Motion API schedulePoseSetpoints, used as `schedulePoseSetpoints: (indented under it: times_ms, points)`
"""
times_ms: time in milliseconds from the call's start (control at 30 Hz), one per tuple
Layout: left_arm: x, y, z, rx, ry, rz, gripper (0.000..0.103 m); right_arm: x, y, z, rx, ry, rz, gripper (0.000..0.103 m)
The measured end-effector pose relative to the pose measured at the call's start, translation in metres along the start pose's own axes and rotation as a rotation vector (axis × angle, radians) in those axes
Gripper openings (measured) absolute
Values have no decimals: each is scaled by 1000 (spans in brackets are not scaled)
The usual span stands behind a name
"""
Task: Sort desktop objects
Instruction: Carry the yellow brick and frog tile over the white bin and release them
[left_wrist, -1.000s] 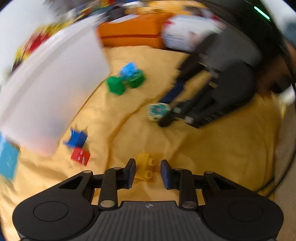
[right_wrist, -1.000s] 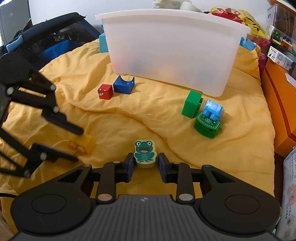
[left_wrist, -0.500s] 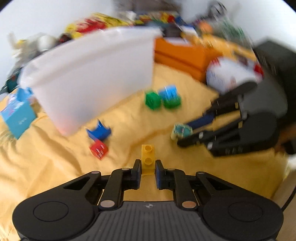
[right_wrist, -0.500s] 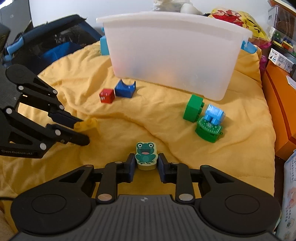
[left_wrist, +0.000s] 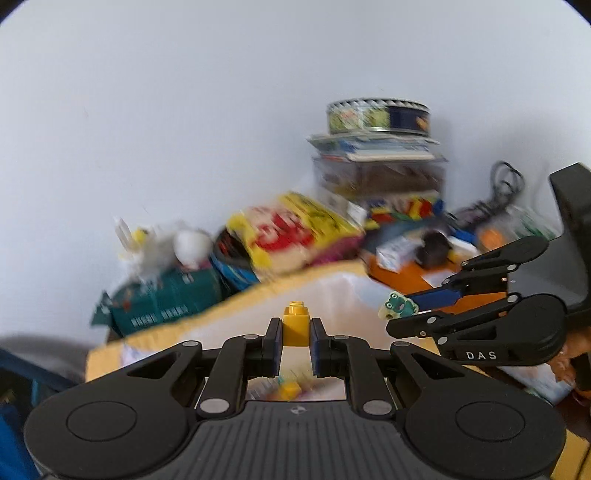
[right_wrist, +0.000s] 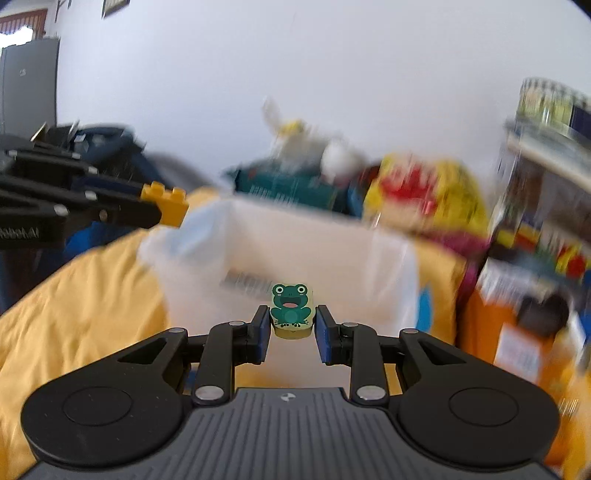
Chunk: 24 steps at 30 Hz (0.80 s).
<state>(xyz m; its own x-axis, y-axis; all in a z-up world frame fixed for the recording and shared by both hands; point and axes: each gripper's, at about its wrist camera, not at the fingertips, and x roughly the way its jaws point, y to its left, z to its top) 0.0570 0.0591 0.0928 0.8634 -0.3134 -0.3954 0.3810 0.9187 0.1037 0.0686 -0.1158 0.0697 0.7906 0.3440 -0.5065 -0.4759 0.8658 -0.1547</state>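
- Your left gripper (left_wrist: 294, 334) was clamped on one yellow brick (left_wrist: 296, 328), its stud pointing up, held in the air above the white bin (left_wrist: 332, 291).
- Your right gripper (right_wrist: 290, 326) was clamped on one frog block (right_wrist: 291, 309), also lifted, in front of the same bin (right_wrist: 295, 251).
- There was one bin, white and half clear, standing on the yellow cloth (right_wrist: 85, 295). You could see one small yellow piece (left_wrist: 290, 390) blurred under the left fingers; what else lay inside I cannot tell.
- Behind the bin stood one teal box (left_wrist: 162, 299) and one yellow-red package (left_wrist: 284, 229).
- At the right there was one orange box (right_wrist: 509, 332) and one round tin (left_wrist: 377, 116) on a stack.
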Motion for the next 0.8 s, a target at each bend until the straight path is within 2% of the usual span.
schedulePoseSetpoints:
  times_ms: [133,233,367,433,500,567,633,667,700,800]
  points:
    - [42,6,9,2,43,49,18,25,0,22,-12,-18,-27,29]
    - [74,10,-4,-41,117,53,18,54,-2,23,22,41,-34,29]
    - [99,4,-24,-22,218,93,20,76,-2,9,51,136,-45,31]
    - [94,4,-27,-25,225,104,31,76,-4,4,67,160,-49,42]
    - [88,4,-24,-31,214,125,46,69,-7,4,73,143,-40,42]
    - [79,7,-20,-55,196,141,47,59,-8,5,67,117,-41,44]
    - [65,8,-15,-82,172,138,56,49,-8,7,59,81,-44,53]
    - [59,6,-14,-88,163,130,67,42,-7,7,58,60,-42,56]
    - [49,3,-15,-86,145,120,72,36,-7,7,59,42,-39,60]
    - [27,-8,-29,-79,133,110,74,20,-8,2,77,1,-10,66]
